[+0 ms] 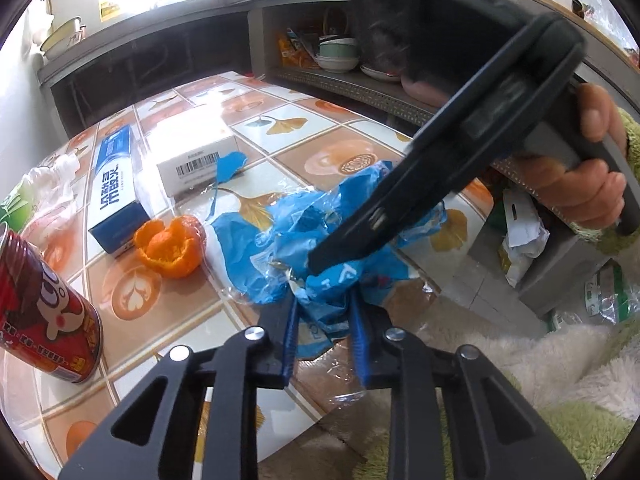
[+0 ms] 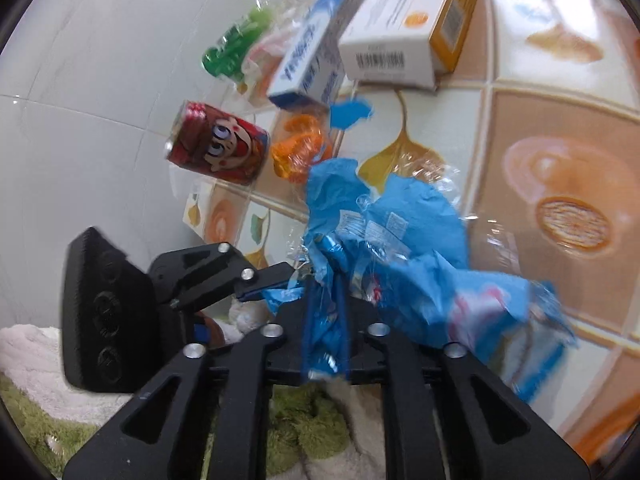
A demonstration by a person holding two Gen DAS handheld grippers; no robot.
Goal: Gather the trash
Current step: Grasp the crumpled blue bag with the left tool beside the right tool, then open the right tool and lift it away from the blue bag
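**Both claws on the blue wrapper, near table edge**

I've got the blue wrapper [image 1: 320, 240] bunched at the near edge of the tiled table [image 1: 280, 128], partly hanging over it toward my lap. Left gripper [image 1: 324, 312] has its jaws narrow w/ a fold of the film pinched between the blue pads, as far as I can tell – pads look pressed onto it. Right gripper [image 2: 326, 320] comes in from the other side; in its own view the plastic runs between its fingers, jaws slightly apart but seemingly bearing on the wad, so I read it as gripping too.

Why two claws: the film is thin, crinkly and springy, so one pinch prob. wouldn't keep it compact. Holding from both sides lets me gather it into a ball.

Rest of the trash waits further in: orange peel [image 1: 170, 246] just beside the wrapper, red can [image 1: 44, 312] upright at left, toothpaste box [image 1: 116, 184] and white carton [image 1: 192, 152] behind. None touched yet.
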